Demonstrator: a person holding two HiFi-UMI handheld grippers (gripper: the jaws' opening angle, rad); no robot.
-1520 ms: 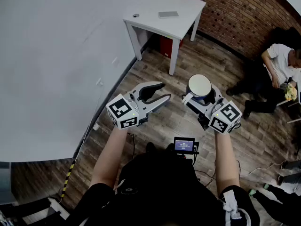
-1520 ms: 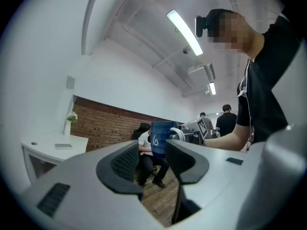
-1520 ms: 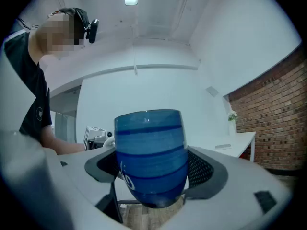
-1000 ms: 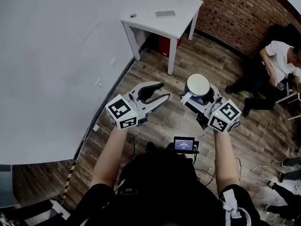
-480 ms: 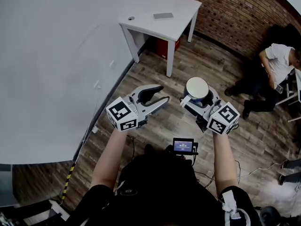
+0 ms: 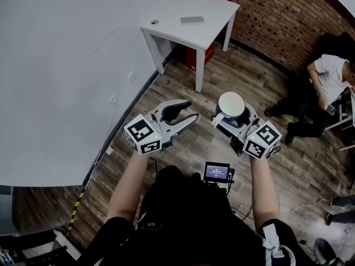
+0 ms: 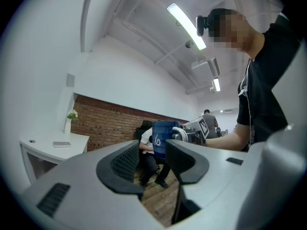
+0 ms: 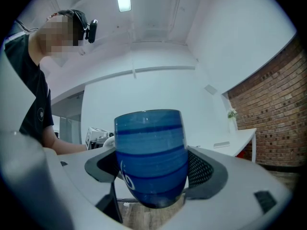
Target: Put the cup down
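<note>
Your right gripper is clamped on the blue striped mug, held in mid-air over the plank floor. Your left gripper stands with jaws apart, holding nothing. The mug's glaze is smooth and its body narrows toward the base, and it sits slightly tilted between the ribbed pads. If you loosen the grip here, I judge it would slip and break on the wood. The flat white table stands well apart, near the brick wall.
</note>
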